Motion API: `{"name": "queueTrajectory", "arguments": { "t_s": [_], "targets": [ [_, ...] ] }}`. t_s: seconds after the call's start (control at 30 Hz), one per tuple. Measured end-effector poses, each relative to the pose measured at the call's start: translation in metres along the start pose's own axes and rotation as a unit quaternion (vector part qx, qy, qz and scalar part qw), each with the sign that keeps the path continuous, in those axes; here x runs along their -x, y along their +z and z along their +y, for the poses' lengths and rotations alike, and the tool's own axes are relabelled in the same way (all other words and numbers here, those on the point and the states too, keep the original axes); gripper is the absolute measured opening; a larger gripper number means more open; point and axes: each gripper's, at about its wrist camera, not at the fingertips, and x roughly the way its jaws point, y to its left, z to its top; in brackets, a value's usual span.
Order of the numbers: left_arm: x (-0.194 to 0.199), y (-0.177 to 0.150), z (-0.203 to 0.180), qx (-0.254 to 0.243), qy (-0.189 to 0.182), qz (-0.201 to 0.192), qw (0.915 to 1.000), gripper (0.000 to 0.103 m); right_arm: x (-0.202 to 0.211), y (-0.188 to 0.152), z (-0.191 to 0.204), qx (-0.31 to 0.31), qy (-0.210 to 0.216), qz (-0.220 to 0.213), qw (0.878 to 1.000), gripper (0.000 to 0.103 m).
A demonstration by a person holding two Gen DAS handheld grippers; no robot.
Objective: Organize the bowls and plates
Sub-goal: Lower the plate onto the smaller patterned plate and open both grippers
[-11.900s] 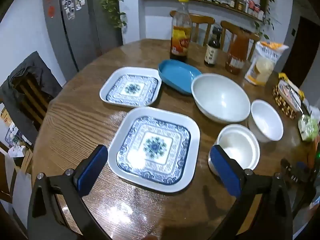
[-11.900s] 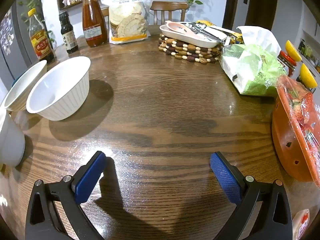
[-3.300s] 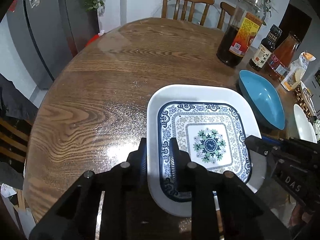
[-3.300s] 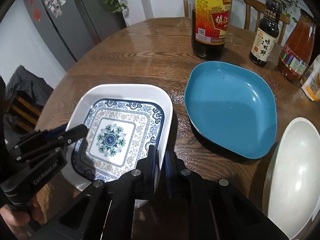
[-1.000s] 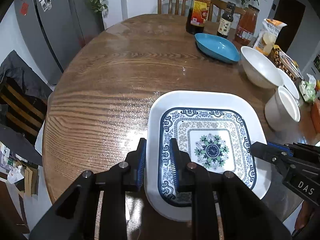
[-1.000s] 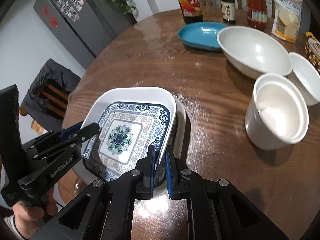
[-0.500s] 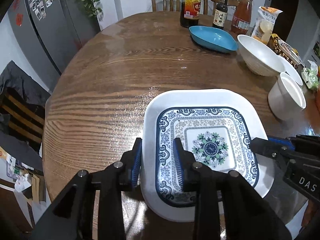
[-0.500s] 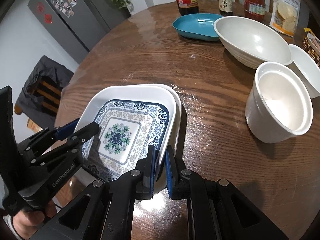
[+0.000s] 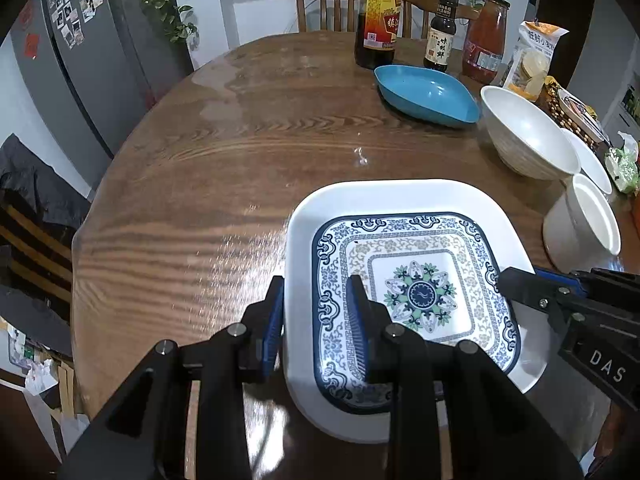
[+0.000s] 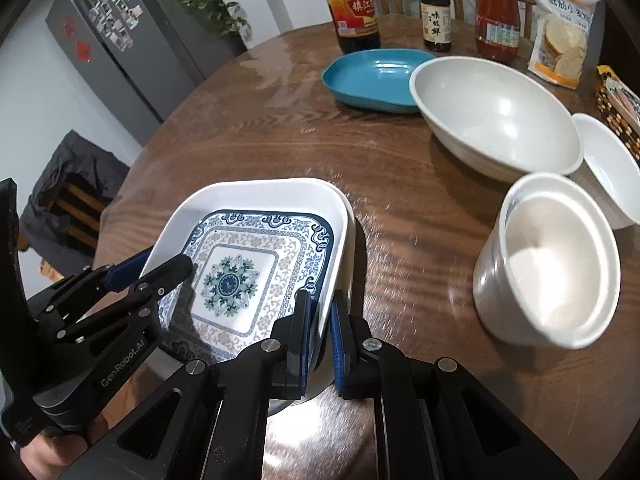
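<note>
A small square blue-patterned plate (image 9: 416,292) (image 10: 248,276) lies nested on a larger white square plate, whose rim (image 10: 352,232) shows at the right. My left gripper (image 9: 316,320) is closed around the small plate's left rim. My right gripper (image 10: 320,320) is shut on its right rim. A blue dish (image 9: 426,94) (image 10: 372,74), a large white bowl (image 9: 528,136) (image 10: 492,120), a small white bowl (image 10: 612,168) and a white cup-shaped bowl (image 9: 580,228) (image 10: 552,260) stand to the right.
The round wooden table (image 9: 240,160) carries sauce bottles (image 9: 380,16), a red jar (image 9: 486,40) and a flour bag (image 9: 534,60) at its far side. A woven trivet with a dish (image 10: 618,104) sits at the far right. Chairs stand behind the table and a fridge stands at the left.
Both grippers carried the small plate from the far side and set it down onto the larger plate. In the last half second the left jaws have opened slightly; the right stays clamped.
</note>
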Motion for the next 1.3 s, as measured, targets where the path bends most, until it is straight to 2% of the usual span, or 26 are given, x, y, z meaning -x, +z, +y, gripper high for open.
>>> {"name": "queueTrajectory", "arguments": {
  "t_s": [0.47,0.73,0.8,0.9,1.03,1.17,1.27,1.3],
  "targets": [
    [-0.002,0.005,-0.002,-0.01,0.005,0.001,0.9999,0.029,-0.002,0.006,0.002,0.003,-0.015,0.002,1.0,0.012],
    [-0.002,0.006,-0.001,-0.005,-0.002,0.005,1.0,0.034,0.001,0.006,0.006,0.011,-0.028,-0.001,1.0,0.013],
    [0.0,0.006,-0.001,-0.006,0.0,0.001,1.0,0.041,0.004,0.006,0.006,0.014,-0.04,-0.005,0.999,0.016],
    [0.006,0.006,-0.003,-0.007,0.001,-0.01,0.9999,0.054,0.008,0.006,0.002,0.006,-0.034,-0.012,0.999,0.023],
    [0.014,0.009,-0.004,-0.01,0.001,-0.021,0.9997,0.056,0.016,0.009,0.002,0.004,-0.032,-0.022,0.999,0.025],
    [0.024,0.013,-0.005,-0.01,0.005,-0.033,0.9994,0.072,0.029,0.012,0.004,0.005,-0.022,-0.041,0.999,0.026],
    [0.032,0.016,-0.006,-0.013,0.009,-0.045,0.9988,0.076,0.04,0.015,0.005,0.005,-0.016,-0.054,0.998,0.028],
    [0.035,0.017,-0.007,-0.014,0.01,-0.048,0.9987,0.076,0.045,0.016,0.005,0.004,-0.011,-0.058,0.998,0.033]
  ]
}}
